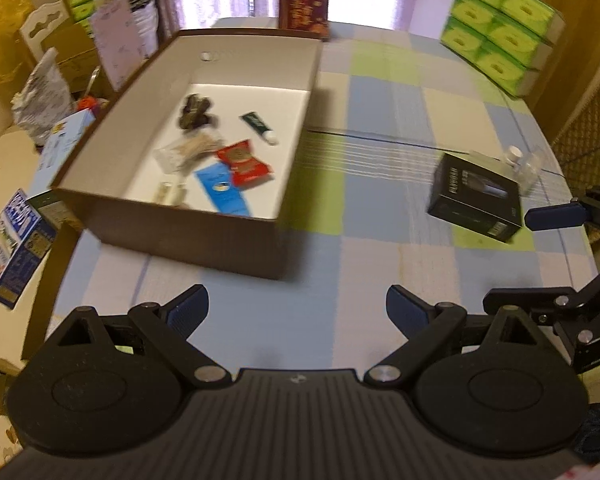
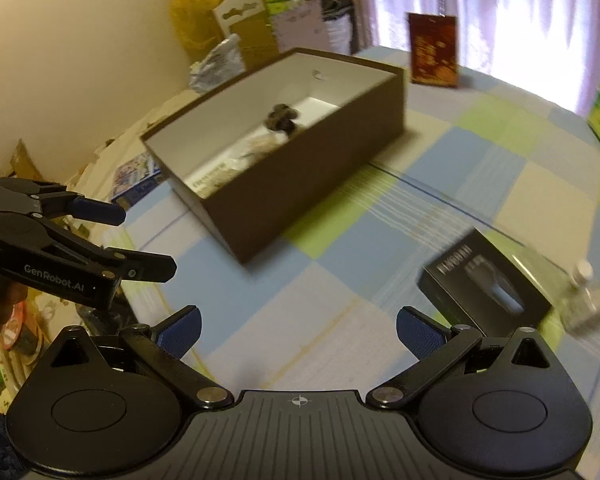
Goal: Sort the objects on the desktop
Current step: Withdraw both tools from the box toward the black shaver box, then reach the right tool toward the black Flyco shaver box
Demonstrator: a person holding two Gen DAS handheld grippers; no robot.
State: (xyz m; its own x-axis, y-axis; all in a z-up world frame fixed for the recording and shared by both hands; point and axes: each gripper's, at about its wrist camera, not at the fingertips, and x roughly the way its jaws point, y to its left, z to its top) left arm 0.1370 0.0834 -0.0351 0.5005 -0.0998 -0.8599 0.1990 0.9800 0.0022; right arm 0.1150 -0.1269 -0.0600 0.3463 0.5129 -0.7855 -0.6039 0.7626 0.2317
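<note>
A: Where do the two grippers stand?

B: The left gripper (image 1: 297, 312) hangs above the checked tablecloth (image 1: 380, 92) with its blue pads spread wide and nothing between them. The right gripper (image 2: 298, 330) is the same: fingers apart, empty, over the cloth.

A: And the things to sort?

B: A brown cardboard box (image 1: 188, 236) with a white inside sits on the left part of the table. In it lie a red snack packet (image 1: 245, 162), a blue card (image 1: 221, 193), a green tube with a white cap (image 1: 259, 127), a dark lumpy thing (image 1: 195, 112) and a clear bag of pale sticks (image 1: 188, 148), all close together on the floor of the box.

A: Anything outside it?

B: A black box (image 1: 475, 196) lies on the cloth, well apart from the brown one, to its right. Just behind it stands a small clear bottle with a white cap (image 1: 515, 157). From the right wrist view the black box (image 2: 485, 286) lies just beyond the right finger.

A: Further back?

B: A dark red packet (image 1: 305, 7) stands upright at the far edge, and green tissue packs (image 1: 500, 32) are stacked at the far right.
</note>
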